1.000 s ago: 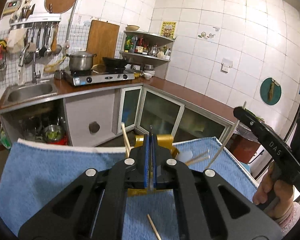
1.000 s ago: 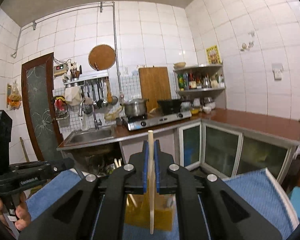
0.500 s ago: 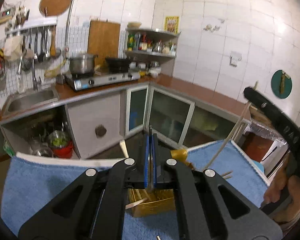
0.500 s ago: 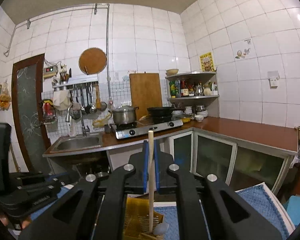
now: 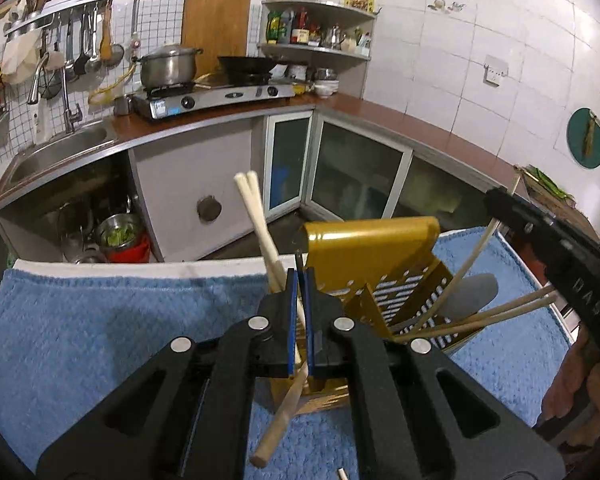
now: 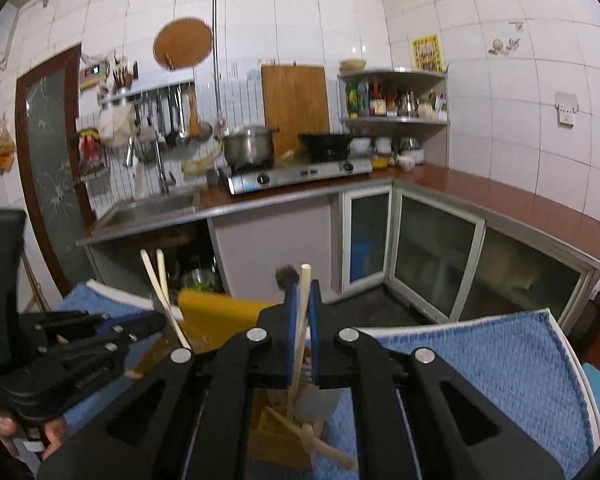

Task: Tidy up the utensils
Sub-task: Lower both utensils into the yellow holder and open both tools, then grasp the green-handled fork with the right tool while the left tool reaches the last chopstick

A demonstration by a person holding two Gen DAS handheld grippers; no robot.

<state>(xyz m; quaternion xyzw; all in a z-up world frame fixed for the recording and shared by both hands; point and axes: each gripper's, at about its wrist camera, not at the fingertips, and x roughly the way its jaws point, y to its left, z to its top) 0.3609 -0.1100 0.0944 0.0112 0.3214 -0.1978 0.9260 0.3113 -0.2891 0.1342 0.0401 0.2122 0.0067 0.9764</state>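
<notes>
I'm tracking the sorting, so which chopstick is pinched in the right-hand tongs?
The pale upright chopstick between the right tongs, its top poking above the blue pads; the crossed pair further left is not in them.

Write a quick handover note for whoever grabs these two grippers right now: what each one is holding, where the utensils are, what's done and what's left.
Left gripper: shut on a dark, thin utensil handle, over the yellow holder.
Right gripper: shut on a chopstick, its lower end in the holder.
The holder stands on the blue towel.
Done: two upright chopsticks, a grey spatula and more sticks already sit in the holder.
Left: lower and release both held pieces, then pick up one loose chopstick lying against the holder's near side.
</notes>
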